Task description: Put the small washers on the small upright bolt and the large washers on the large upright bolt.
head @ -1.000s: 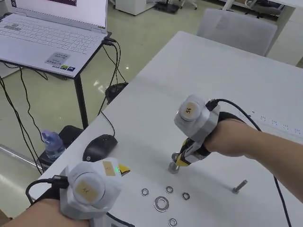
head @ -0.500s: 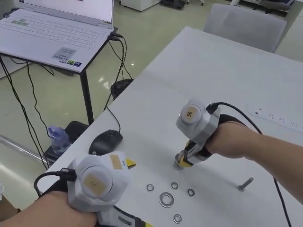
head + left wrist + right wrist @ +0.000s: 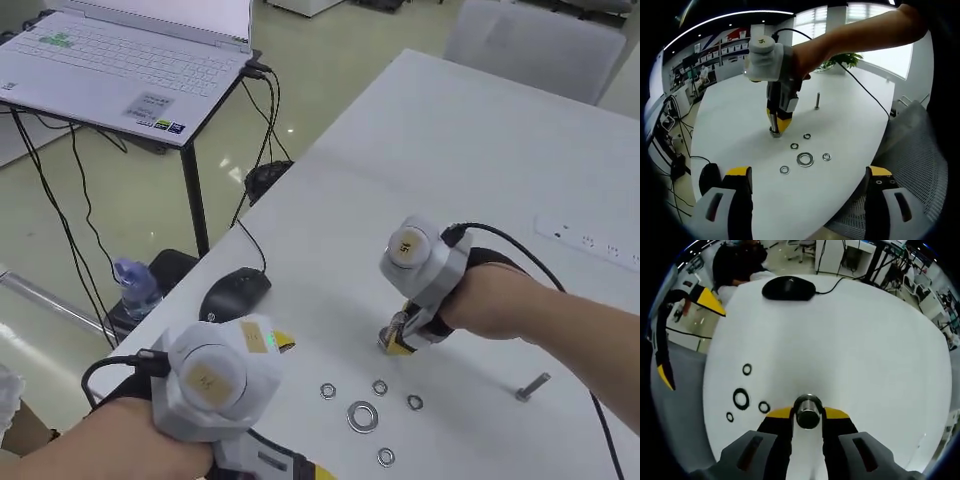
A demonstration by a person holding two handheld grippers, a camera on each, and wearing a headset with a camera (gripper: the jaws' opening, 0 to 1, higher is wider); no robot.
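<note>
my right tongs [image 3: 397, 341] are clenched on the large bolt [image 3: 808, 413], just right of centre in the head view. its head looks to sit on the table [image 3: 470, 150], shank up. my left tongs [image 3: 807, 175], along the bottom of their own view, are released, jaws wide with nothing between them.

i judge this the setting-up step: the bolt is being stood, and no washer is on either bolt yet. the small bolt [image 3: 532, 386] is well apart at the right edge, and in the left gripper view it looks upright. the large washer [image 3: 363, 415] lies flat at lower centre with four small washers [image 3: 380, 387] scattered near it, none touching. next i'd need to let go gently so the bolt does not tip. then i'd pinch a thin flat ring off a smooth top, where it may slip, and line its hole over the shank.

the table is plain white and smooth. a black mouse [image 3: 235, 293] sits near its left edge. off the table there is an open laptop [image 3: 120, 60] at upper left, a bottle [image 3: 135, 284] on the pale floor [image 3: 310, 70], and a grey chair [image 3: 540, 40] at upper right.
</note>
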